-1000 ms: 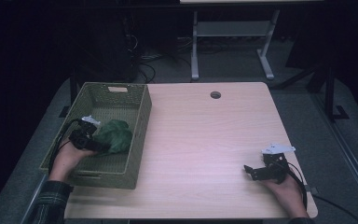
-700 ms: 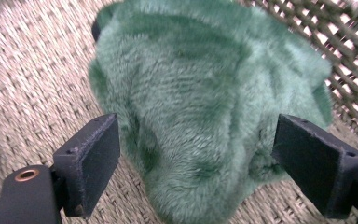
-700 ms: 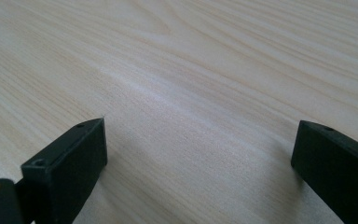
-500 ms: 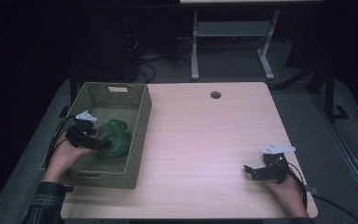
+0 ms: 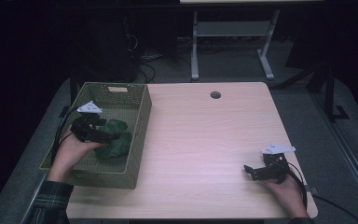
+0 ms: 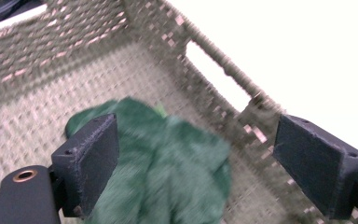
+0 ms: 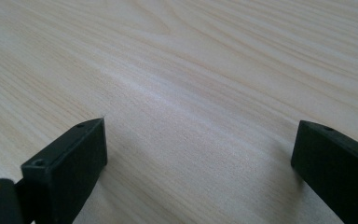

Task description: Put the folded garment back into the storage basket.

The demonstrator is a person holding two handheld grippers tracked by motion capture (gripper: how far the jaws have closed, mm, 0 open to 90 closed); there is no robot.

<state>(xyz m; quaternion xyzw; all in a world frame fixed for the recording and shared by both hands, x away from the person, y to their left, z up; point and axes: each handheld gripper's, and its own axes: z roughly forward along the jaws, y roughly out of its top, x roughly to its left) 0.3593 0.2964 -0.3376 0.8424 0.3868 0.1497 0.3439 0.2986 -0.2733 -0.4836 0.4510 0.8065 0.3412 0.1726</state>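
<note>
Over on the left, the left tongs (image 5: pixel 106 135) hang inside the woven olive-green rectangular basket (image 5: pixel 140 122), and their jaws have just been opening: they now stand wide apart, nothing pressed between the pads. Below them lies the crumpled dark green cloth (image 6: pixel 168 172), resting on the basket's woven floor, close to the wall with the handle slot. The left gripper view is blurred, so whether the near pad brushes the fabric is hard to call, but it looks clear of it. Across the pale wooden surface (image 5: pixel 205 140), well apart from the basket, the right tongs (image 5: pixel 254 171) sit low at the near right corner, jaws spread wide over bare wood grain, holding nothing.
</note>
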